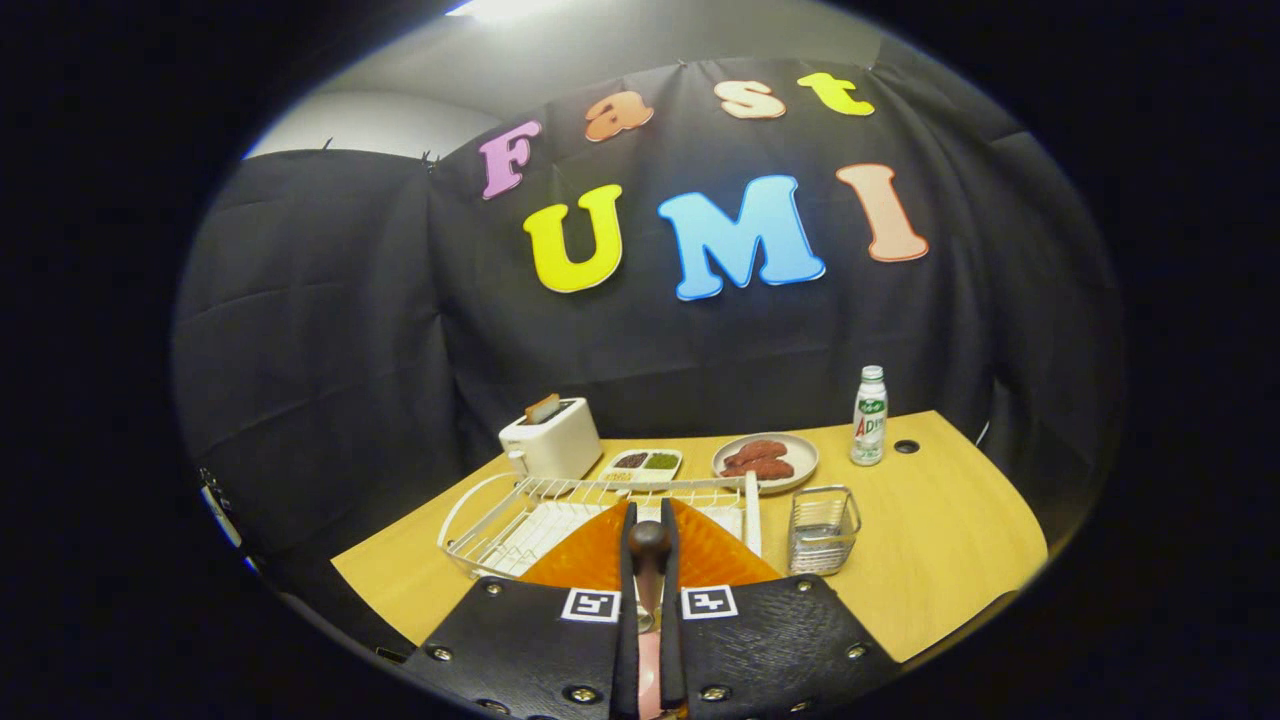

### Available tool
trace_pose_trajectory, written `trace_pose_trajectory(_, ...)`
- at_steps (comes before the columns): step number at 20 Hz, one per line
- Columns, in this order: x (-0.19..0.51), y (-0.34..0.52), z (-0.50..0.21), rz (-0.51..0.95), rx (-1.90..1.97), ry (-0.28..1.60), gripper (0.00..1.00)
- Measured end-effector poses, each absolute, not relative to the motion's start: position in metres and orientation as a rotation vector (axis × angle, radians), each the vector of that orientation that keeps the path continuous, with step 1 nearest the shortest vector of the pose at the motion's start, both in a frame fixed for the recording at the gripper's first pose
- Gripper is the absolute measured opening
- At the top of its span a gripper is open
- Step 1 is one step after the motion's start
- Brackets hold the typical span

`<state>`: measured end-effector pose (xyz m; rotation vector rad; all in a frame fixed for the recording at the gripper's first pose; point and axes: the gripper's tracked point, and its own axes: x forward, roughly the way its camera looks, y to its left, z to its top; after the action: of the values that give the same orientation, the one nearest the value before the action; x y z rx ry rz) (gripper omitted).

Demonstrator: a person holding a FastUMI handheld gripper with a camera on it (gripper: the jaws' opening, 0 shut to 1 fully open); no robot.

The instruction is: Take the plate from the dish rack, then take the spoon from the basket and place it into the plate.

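My gripper point(649, 530) is shut on the spoon point(649, 548), whose dark rounded end stands up between the two fingers, with a pink part showing lower down in the gap. Right under and just ahead of the fingers lies the orange plate point(592, 560), its ribbed surface showing on both sides of them. Beyond the plate stands the white wire dish rack point(500, 515). The wire basket point(823, 530) sits on the table to the right of the rack and the plate.
On the wooden table point(950, 540) beyond the rack are a white toaster point(551, 440), a small divided dish point(644, 464), a plate of reddish food point(765, 461) and a white bottle point(869, 416). Bare tabletop lies right of the basket.
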<state>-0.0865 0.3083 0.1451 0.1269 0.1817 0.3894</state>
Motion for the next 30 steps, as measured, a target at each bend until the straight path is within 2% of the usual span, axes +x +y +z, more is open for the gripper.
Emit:
trace_pose_trajectory(8, -0.088, 0.362, 0.094, 0.507, 0.18, 0.252, 0.08)
trace_pose_trajectory(17, -0.095, 0.38, 0.049, 0.576, 0.226, 0.299, 0.08)
trace_pose_trajectory(20, -0.09, 0.372, 0.043, 0.559, 0.242, 0.315, 0.08)
trace_pose_trajectory(25, -0.083, 0.341, 0.04, 0.495, 0.188, 0.32, 0.18)
trace_pose_trajectory(30, -0.08, 0.323, 0.042, 0.465, 0.133, 0.321, 0.19)
